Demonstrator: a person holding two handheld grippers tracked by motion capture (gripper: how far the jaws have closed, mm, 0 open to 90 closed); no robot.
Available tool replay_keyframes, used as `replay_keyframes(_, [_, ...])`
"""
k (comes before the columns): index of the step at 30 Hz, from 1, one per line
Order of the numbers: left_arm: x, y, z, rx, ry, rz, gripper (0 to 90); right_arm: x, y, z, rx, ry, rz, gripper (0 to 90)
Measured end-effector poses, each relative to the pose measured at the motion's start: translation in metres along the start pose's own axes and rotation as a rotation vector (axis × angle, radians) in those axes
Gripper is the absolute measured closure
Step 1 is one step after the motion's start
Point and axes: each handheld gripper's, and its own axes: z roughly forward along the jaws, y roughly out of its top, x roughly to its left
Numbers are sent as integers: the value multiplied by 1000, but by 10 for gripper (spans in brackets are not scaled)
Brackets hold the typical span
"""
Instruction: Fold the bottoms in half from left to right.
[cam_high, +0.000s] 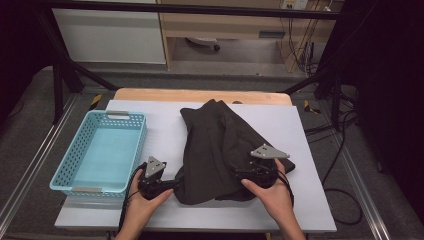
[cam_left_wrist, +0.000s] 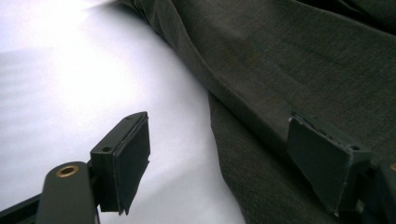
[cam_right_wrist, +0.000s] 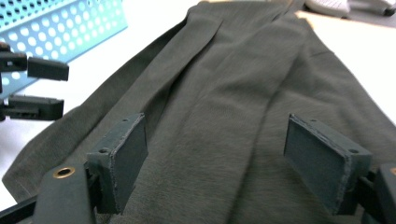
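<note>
Dark garment (cam_high: 220, 145) was matt woven cloth, soft, with a fine grain and loose folds. Table cover (cam_high: 165, 135) looked like smooth white sheet, faint sheen in the left gripper view. Bare wood edge (cam_high: 200, 95) showed at the far side, smooth, light tan. Basket (cam_high: 80, 150) was turquoise plastic, perforated walls, slightly glossy. Left gripper (cam_left_wrist: 224, 163) and right gripper (cam_right_wrist: 215, 163) had matt black jaws with worn rubbery pads, brass-coloured inserts; top plates were matt grey metal.
</note>
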Motion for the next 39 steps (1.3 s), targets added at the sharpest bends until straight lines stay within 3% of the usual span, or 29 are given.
replay_keyframes(9, [-2, 0, 4, 9, -5, 2, 211, 8, -12, 14, 17, -25, -21, 105])
replay_keyframes(12, [-1, -1, 6, 12, -1, -4, 212, 11, -12, 16, 25, -45, -24, 124])
replay_keyframes(16, [-2, -1, 5, 10, -6, 0, 211, 11, -12, 17, 33, -73, -46, 271])
replay_keyframes(19, [-2, 0, 5, 9, -12, 2, 211, 11, -14, 16, 37, -82, -71, 436])
replay_keyframes(26, [-2, -1, 5, 12, -12, -3, 211, 2, -14, 4, 10, -78, -82, 776])
replay_keyframes(33, [-1, -1, 3, 13, -17, -11, 211, -25, -15, -17, -51, -91, -6, 816])
replay_keyframes(39, [-6, -1, 4, 19, -36, -7, 211, -56, -20, -24, -64, -96, 84, 827])
